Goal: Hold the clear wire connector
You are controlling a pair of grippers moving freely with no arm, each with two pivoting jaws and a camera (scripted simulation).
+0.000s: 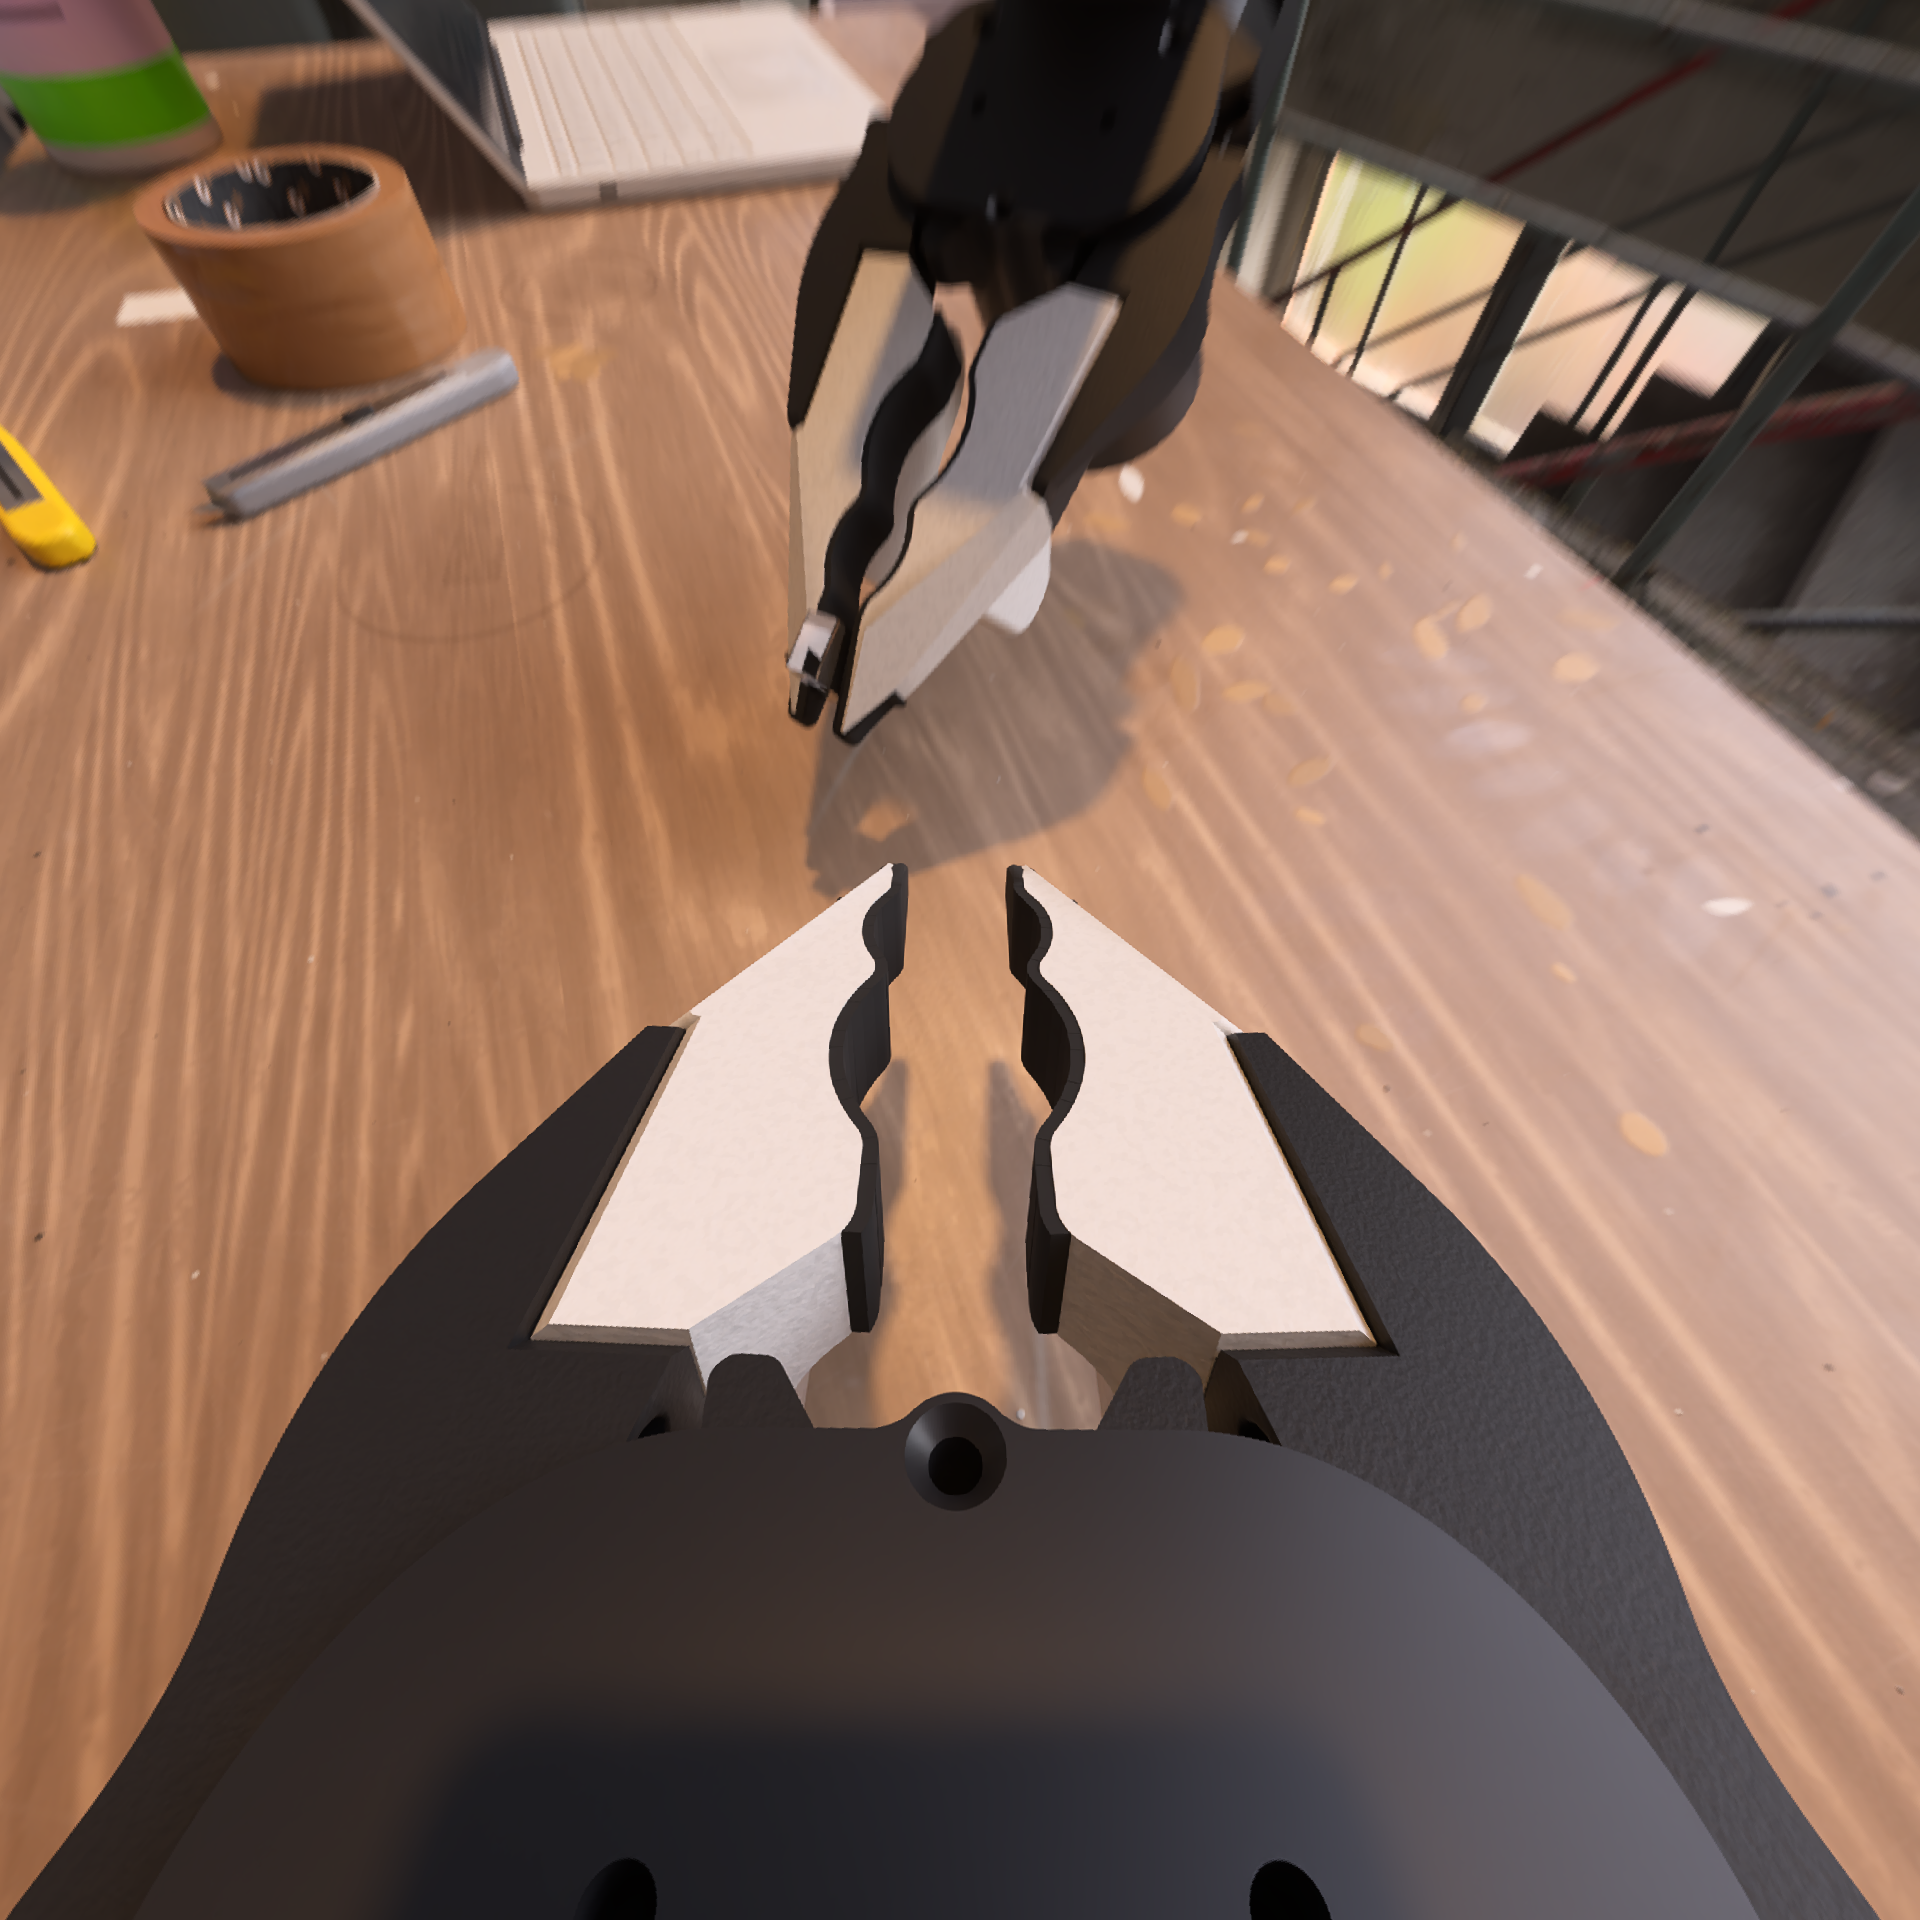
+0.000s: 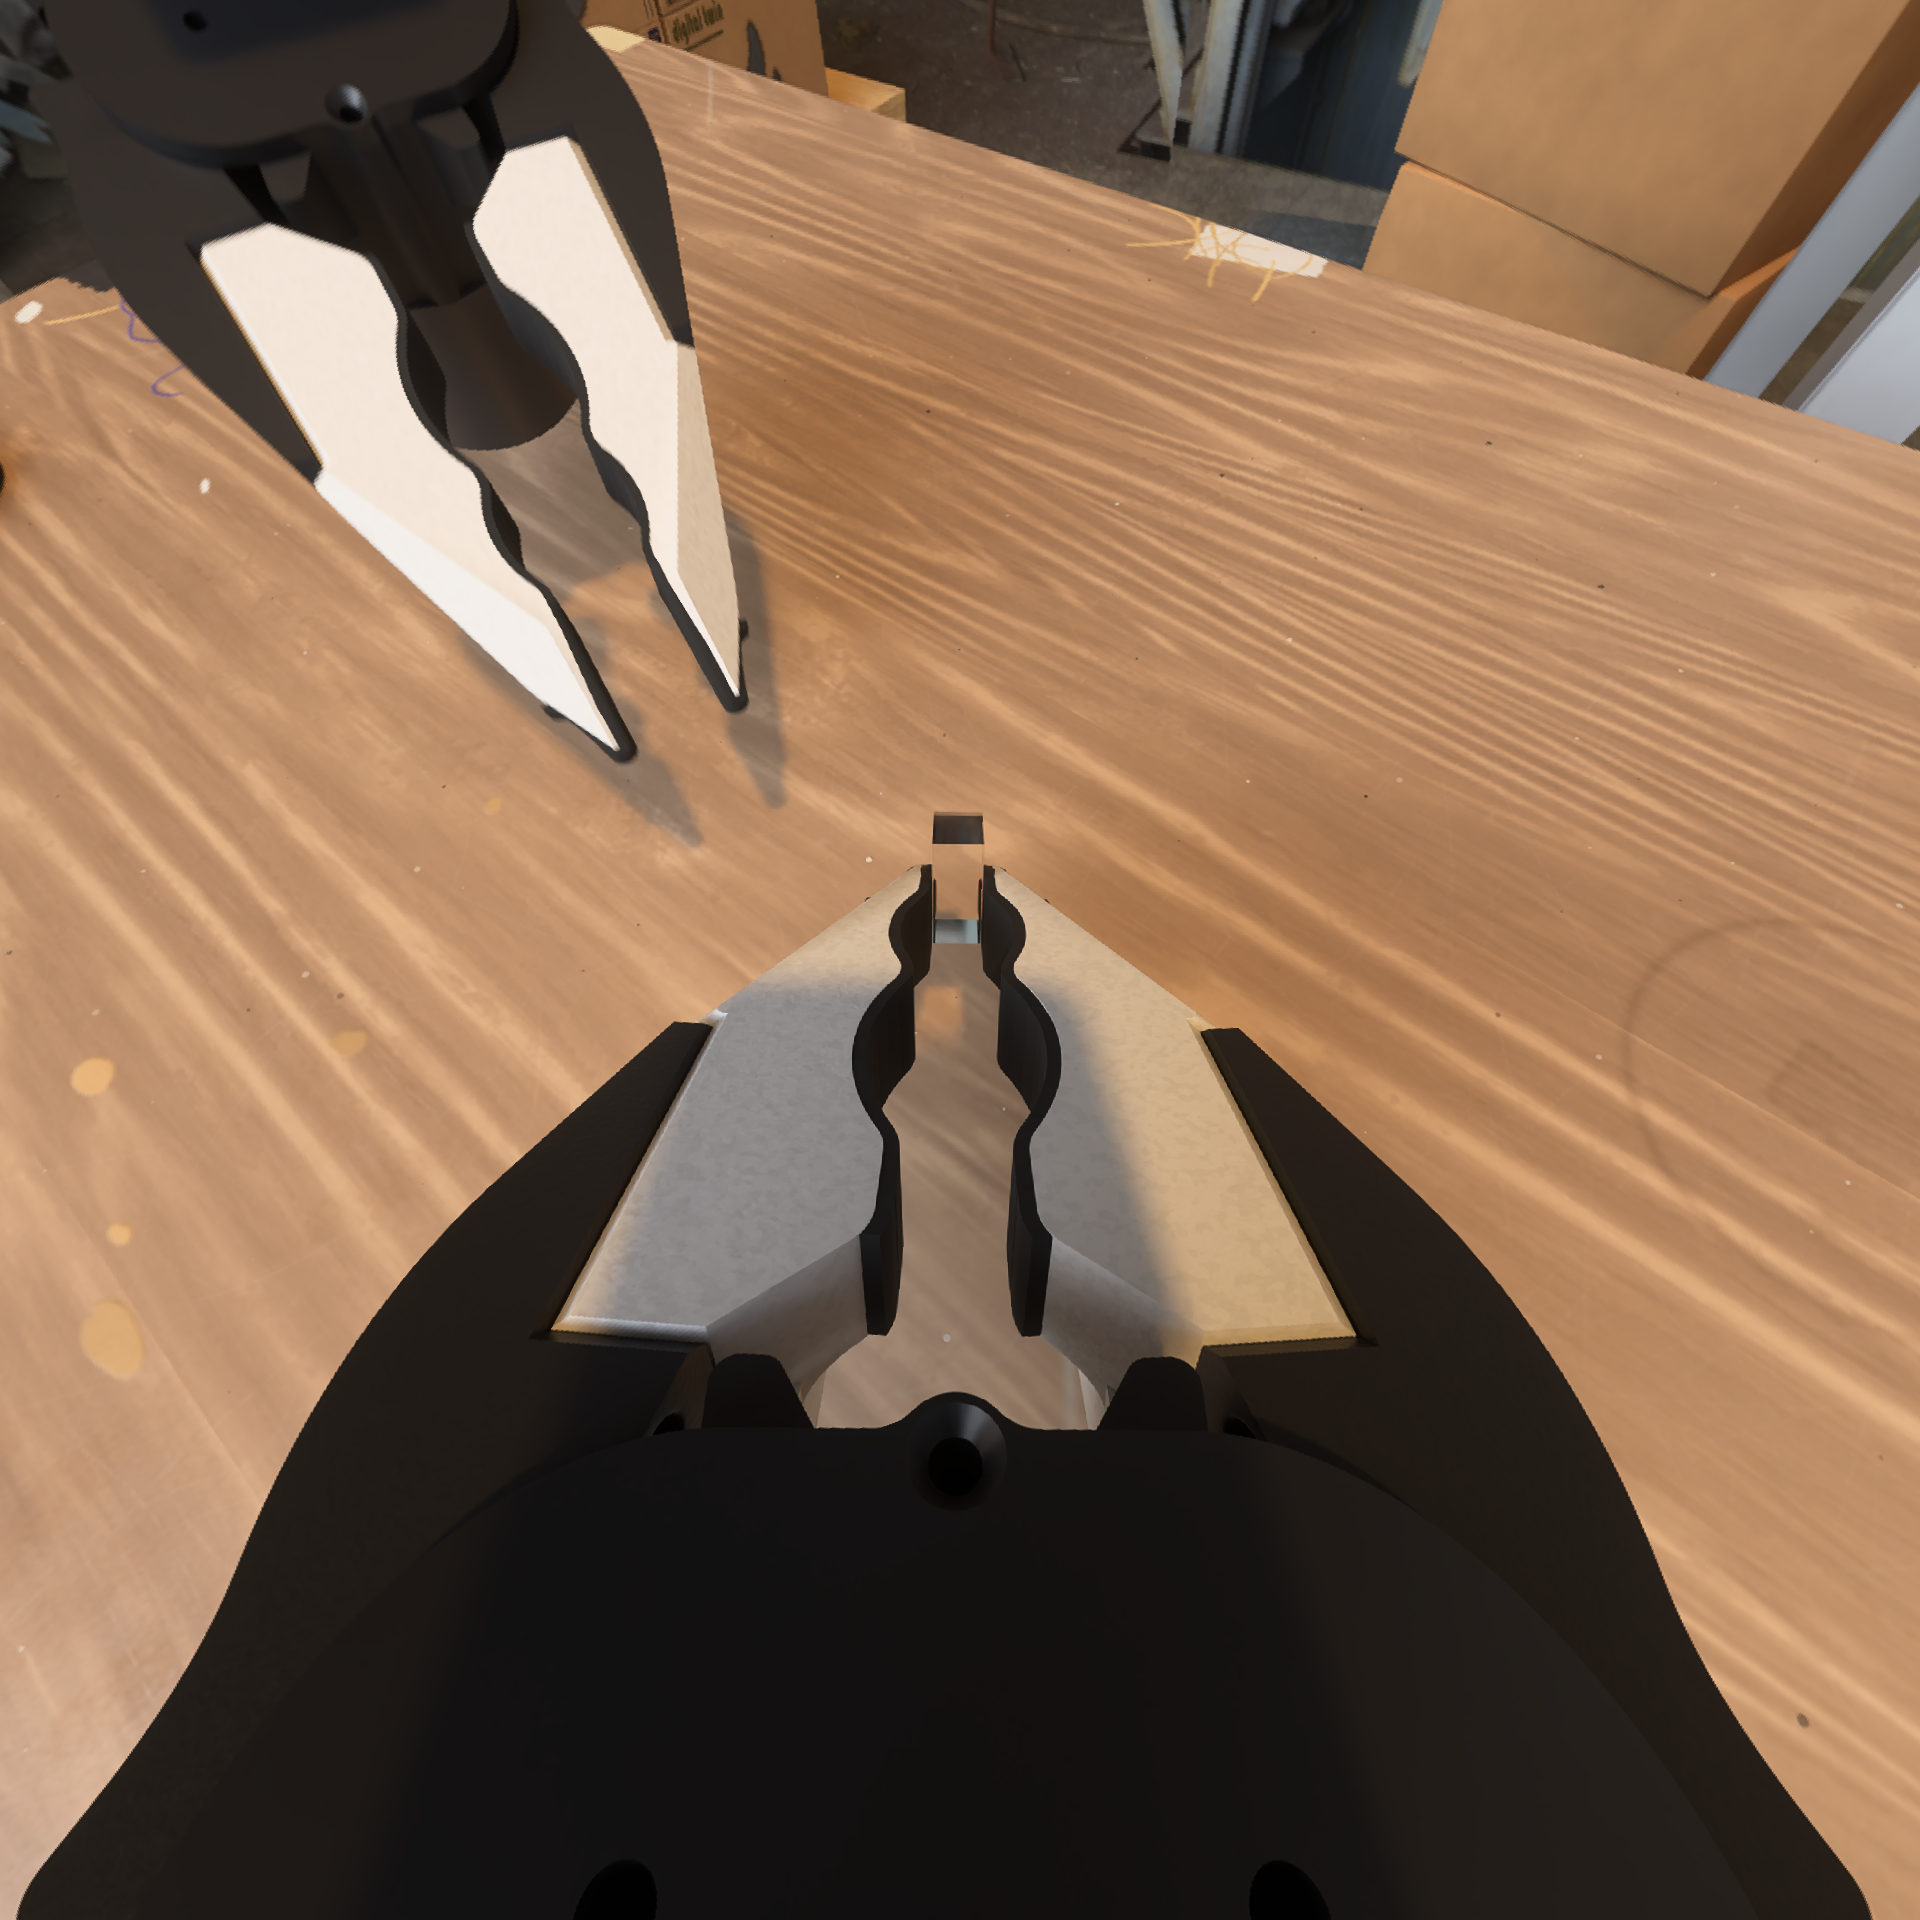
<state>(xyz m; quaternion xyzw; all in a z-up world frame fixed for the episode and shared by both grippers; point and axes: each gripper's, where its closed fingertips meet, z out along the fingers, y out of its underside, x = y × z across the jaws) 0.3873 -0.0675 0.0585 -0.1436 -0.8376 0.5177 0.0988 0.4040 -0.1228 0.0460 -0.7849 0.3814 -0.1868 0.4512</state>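
My right claw (image 2: 958,878) is clamped on the clear connector (image 2: 957,873), which sits pinched right at the tips of its 2 fingers with a short end poking out past them. My left claw (image 1: 956,883) has its fingers parted with a gap between them and nothing inside; it hovers over the wooden table (image 1: 416,935).

I judge the task as essentially done: the connector is off the table and held. What is left is only to keep the squeeze steady, since the grip is at the very tips and a small slip could drop it.

The right wrist view shows the connector straight on between the tips, with the left claw off to the upper left above bare wood and cardboard boxes (image 2: 1621,156) beyond the table edge. The left wrist view shows the same grip from the side, plus things the other misses: a roll of brown tape (image 1: 301,260), a grey utility knife (image 1: 364,431), a yellow cutter (image 1: 42,509) and a laptop (image 1: 665,94)
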